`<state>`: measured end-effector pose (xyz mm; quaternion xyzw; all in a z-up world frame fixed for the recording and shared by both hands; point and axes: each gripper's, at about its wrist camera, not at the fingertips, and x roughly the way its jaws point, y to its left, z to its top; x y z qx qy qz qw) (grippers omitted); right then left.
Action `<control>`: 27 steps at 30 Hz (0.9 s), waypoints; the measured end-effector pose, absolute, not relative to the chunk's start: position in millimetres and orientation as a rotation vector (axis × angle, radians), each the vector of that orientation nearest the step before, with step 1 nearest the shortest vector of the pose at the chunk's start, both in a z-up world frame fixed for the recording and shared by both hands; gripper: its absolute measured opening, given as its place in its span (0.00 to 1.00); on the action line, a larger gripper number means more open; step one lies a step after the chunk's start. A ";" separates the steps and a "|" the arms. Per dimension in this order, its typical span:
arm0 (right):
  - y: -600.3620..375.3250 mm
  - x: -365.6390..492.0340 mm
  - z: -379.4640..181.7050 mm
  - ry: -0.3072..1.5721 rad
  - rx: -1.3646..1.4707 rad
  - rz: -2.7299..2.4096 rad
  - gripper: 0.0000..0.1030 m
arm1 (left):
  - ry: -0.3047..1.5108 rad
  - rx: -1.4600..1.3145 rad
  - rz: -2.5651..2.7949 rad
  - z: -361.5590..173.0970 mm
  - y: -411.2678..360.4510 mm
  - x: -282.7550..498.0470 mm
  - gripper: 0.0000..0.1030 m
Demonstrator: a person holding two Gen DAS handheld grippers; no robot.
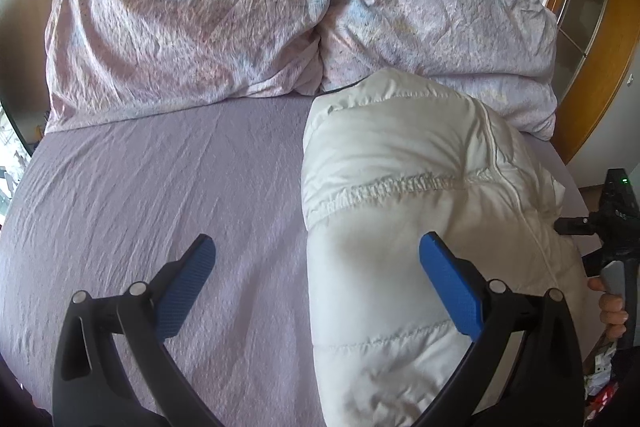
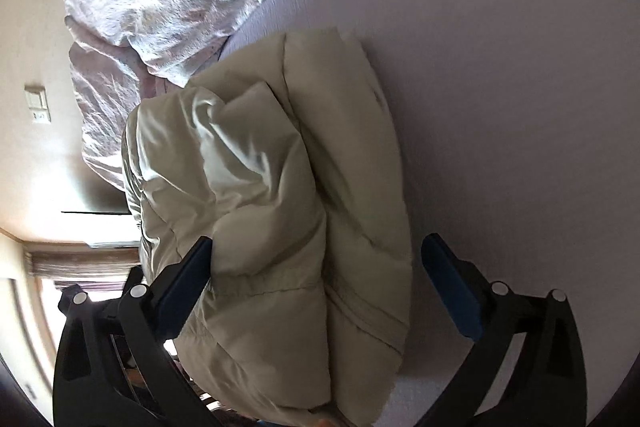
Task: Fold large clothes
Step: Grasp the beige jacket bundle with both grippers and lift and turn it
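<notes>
A white puffy quilted jacket [image 1: 404, 195] lies folded into a thick bundle on the right part of the lilac bed sheet [image 1: 160, 187]. My left gripper [image 1: 318, 253] is open above the bundle's left edge, its right blue pad over the jacket and its left pad over the sheet. In the right wrist view the view is rolled sideways and the jacket [image 2: 280, 207] fills the middle. My right gripper [image 2: 316, 255] is open, and the jacket bundle lies between its spread fingers. The right gripper body shows at the far right of the left wrist view [image 1: 616, 227], beside the jacket.
Two crumpled lilac patterned pillows [image 1: 192, 27] stand along the head of the bed. A wooden wardrobe [image 1: 600, 47] is at the right. A wall switch [image 2: 38, 105] and a curtained window [image 2: 60, 267] show in the right wrist view.
</notes>
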<state>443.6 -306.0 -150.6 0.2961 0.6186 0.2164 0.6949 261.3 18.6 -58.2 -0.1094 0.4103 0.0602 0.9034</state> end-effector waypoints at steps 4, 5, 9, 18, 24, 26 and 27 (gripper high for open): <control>-292.8 445.5 -160.2 1.392 0.706 0.528 0.99 | 0.865 -0.229 0.104 -59.3 20.3 265.5 0.98; -291.3 446.0 -159.4 1.386 0.708 0.532 0.99 | 0.864 -0.225 0.097 -58.8 20.2 266.2 0.98; -283.8 447.9 -158.4 1.347 0.722 0.543 0.99 | 0.864 -0.222 0.051 -57.6 20.4 268.9 0.98; -283.6 445.5 -155.6 1.274 0.728 0.582 0.72 | 0.914 -0.285 -0.036 -69.0 35.2 283.1 0.98; -293.0 440.3 -154.7 1.266 0.729 0.586 0.70 | 0.960 -0.415 -0.165 -85.5 44.2 296.5 0.98; -294.0 438.8 -155.2 1.264 0.731 0.584 0.70 | 0.980 -0.485 -0.199 -96.9 49.3 301.6 0.98; -295.0 438.4 -155.6 1.263 0.732 0.584 0.70 | 0.985 -0.506 -0.209 -100.2 50.4 303.5 0.98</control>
